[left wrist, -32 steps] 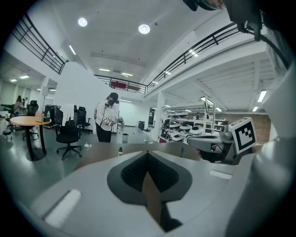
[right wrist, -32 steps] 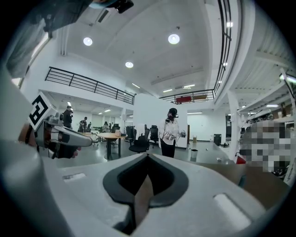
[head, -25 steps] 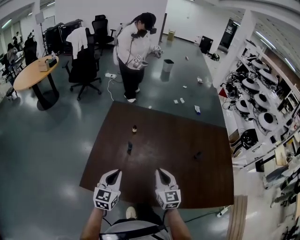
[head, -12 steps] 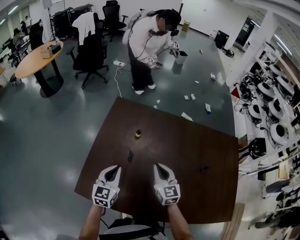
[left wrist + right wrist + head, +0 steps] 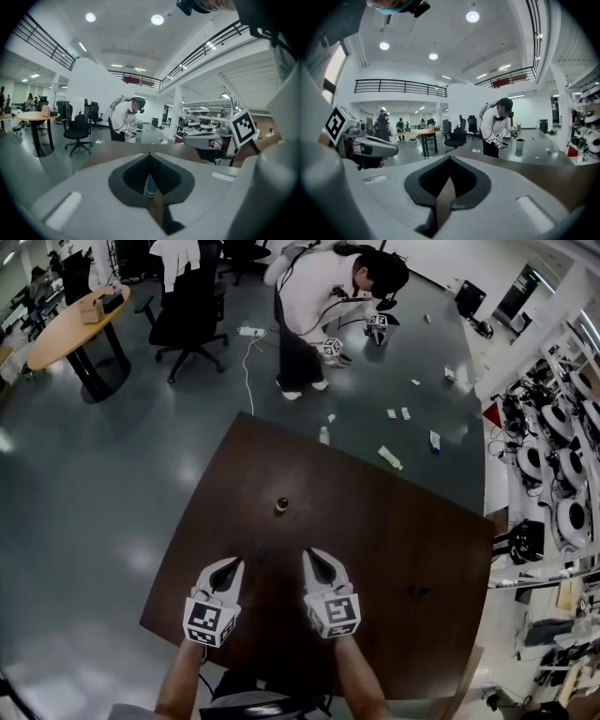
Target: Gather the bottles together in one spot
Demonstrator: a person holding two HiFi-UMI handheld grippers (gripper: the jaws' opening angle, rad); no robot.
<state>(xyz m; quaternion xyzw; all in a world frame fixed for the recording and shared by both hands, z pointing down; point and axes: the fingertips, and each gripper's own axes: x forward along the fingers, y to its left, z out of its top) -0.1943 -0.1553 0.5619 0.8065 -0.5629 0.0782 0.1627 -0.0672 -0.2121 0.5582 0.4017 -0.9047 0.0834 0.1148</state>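
Three bottles on the table (image 5: 394, 521): brown bottle (image 5: 281, 505) at 12 o'clock from the grippers, dark bottle (image 5: 419, 592) at 3 o'clock, blue bottle (image 5: 150, 184) just ahead of the left gripper (image 5: 232, 566). Left gripper and right gripper (image 5: 311, 557) side by side at 6 o'clock, forearms extended, jaws together, empty.

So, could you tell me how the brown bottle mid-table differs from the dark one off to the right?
The brown bottle stands upright with a pale top; the dark bottle looks low, seemingly on its side. The brown bottle sits mid-table; the dark bottle lies nearer the right edge. Both are small and rest apart on the table, untouched.
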